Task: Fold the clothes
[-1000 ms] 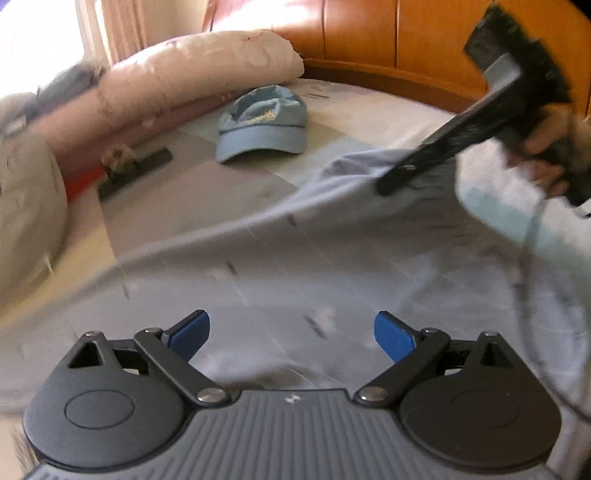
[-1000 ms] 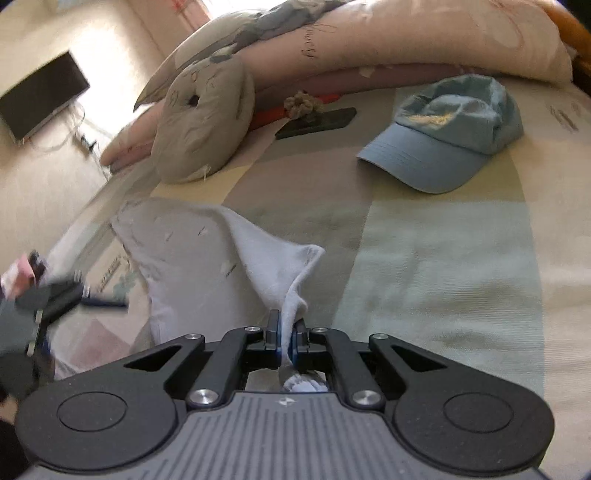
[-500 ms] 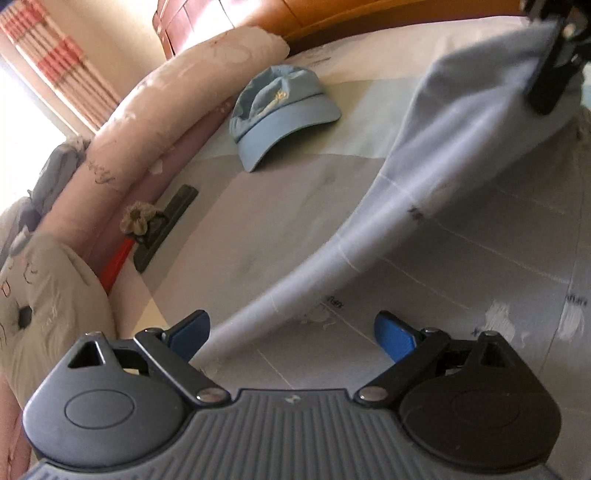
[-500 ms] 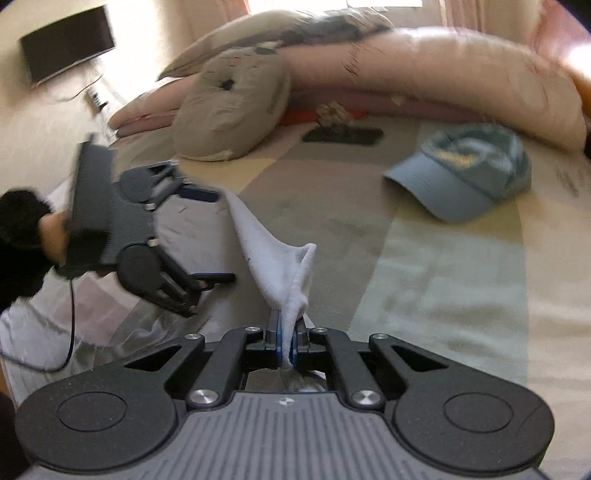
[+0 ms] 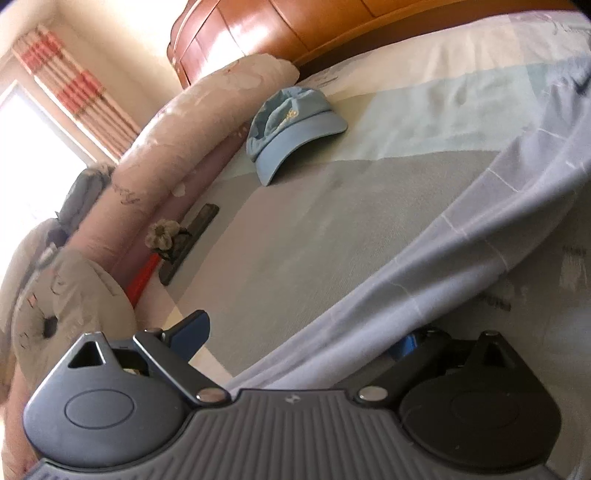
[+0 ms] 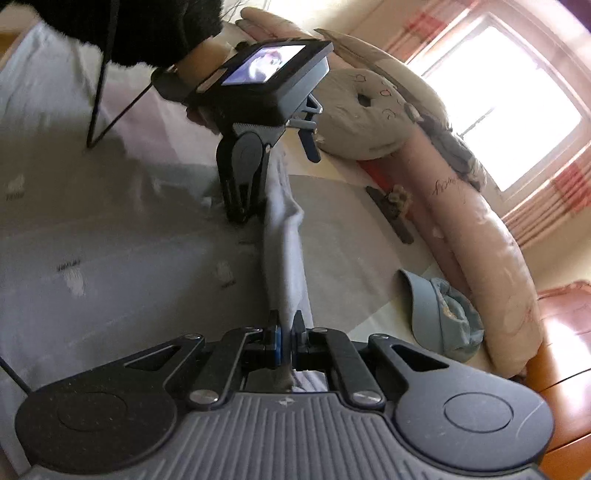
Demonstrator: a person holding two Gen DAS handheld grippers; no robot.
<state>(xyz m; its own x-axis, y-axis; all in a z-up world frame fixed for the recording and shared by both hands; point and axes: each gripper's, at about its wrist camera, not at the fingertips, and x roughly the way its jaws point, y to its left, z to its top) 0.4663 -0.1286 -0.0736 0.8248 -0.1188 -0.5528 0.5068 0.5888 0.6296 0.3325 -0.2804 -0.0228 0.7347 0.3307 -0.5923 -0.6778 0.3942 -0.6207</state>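
Bedding in broad grey, cream and pale blue blocks [image 5: 332,229] is spread over a bed with a polished orange-brown wooden headboard [image 5: 280,26]; a sunlit window with red-and-white striped curtains [image 6: 569,184] is seen beyond.

Landmark: a light blue baseball cap [image 5: 291,129], laid on the bedding near the headboard.

- Long pink and cream rolled quilt [image 5: 192,122]: laid along the bed edge, just behind the cap.
- Dark flat phone-like slab with a small beige flower ornament [image 5: 184,240]: placed beside the quilt, well apart from the cap, toward the window.
- Round grey-cream cushion with stitched face [image 6: 365,110]: set further from the cap, past the slab.
- Pale lilac-grey printed cotton garment [image 5: 480,236]: spread on the bedding on the side away from the quilt, well apart from the cap; one edge is lifted into a taut ridge.
- Right gripper [image 6: 286,338]: clenched on a bunched corner of the garment, cloth being pinched between the blue pads.
- Left gripper [image 5: 299,336]: jaws spread wide, nothing clamped; the garment's raised edge is draped across the gap and hides one blue pad. It is held by a hand [image 6: 201,70] in a black fuzzy sleeve [image 6: 140,29].
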